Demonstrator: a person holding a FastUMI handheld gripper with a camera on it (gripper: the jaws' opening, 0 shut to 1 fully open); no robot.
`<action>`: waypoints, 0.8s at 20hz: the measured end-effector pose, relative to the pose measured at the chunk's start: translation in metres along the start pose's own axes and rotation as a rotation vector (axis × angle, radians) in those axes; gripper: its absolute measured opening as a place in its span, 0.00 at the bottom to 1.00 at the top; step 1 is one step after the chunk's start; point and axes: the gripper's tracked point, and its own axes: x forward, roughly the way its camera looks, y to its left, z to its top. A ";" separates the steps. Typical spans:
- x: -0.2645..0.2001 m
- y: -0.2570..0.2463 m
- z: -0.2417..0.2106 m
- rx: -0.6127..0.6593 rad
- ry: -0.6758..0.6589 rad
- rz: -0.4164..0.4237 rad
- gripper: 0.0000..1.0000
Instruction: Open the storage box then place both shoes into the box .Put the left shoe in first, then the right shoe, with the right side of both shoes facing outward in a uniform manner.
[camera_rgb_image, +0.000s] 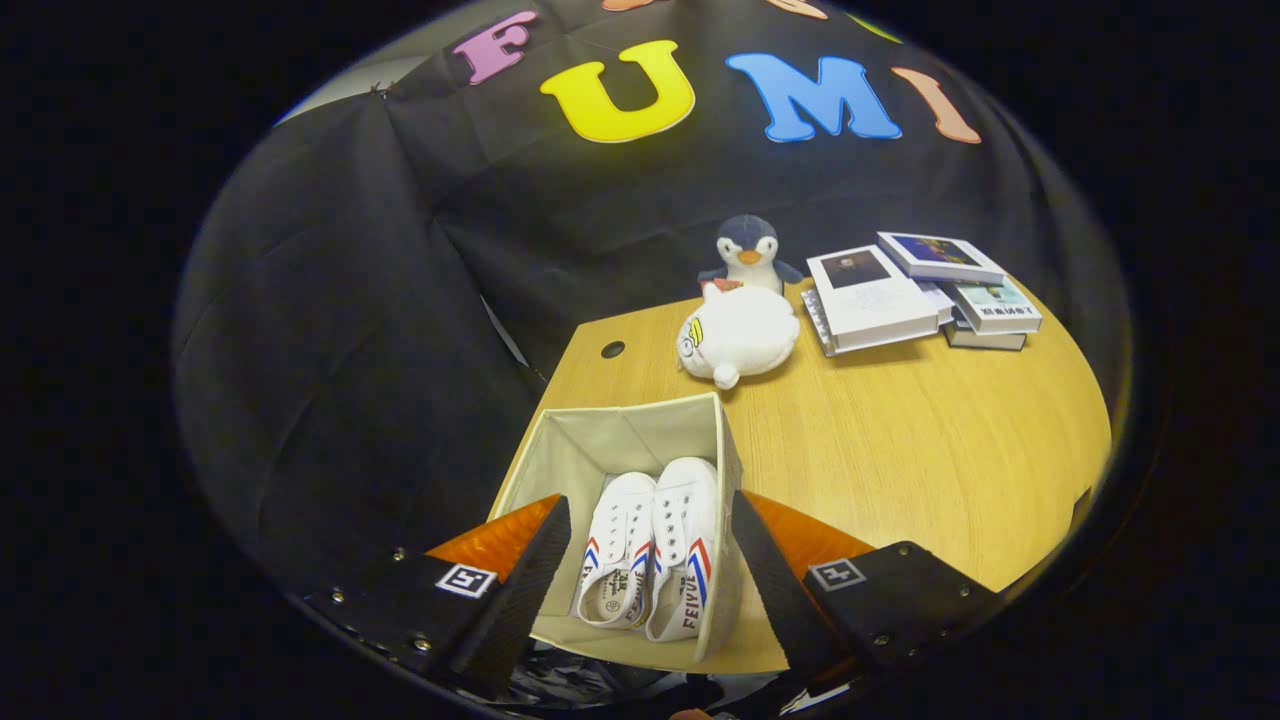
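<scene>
An open beige fabric storage box (600, 440) stands at the near left corner of the wooden table. Two white canvas shoes with red and blue side stripes lie side by side inside it, toes pointing away: one shoe on the left (618, 548) and one on the right (685, 545). My gripper (648, 555) hovers above the box, open, its fingers spread to either side of the shoes with nothing held between them. One finger (530, 580) is over the box's left wall, the other beside its right wall.
Beyond the box on the table (900, 460) lie a white plush toy (738, 335) and, behind it, a penguin plush (749, 255). A stack of books (920, 290) sits at the far right. A round cable hole (612, 349) marks the table's far left.
</scene>
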 end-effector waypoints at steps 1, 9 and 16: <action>-0.007 -0.003 0.007 -0.022 -0.026 0.003 0.98; -0.070 -0.046 0.075 -0.147 -0.235 -0.024 0.98; -0.131 -0.099 0.124 -0.224 -0.435 -0.072 0.98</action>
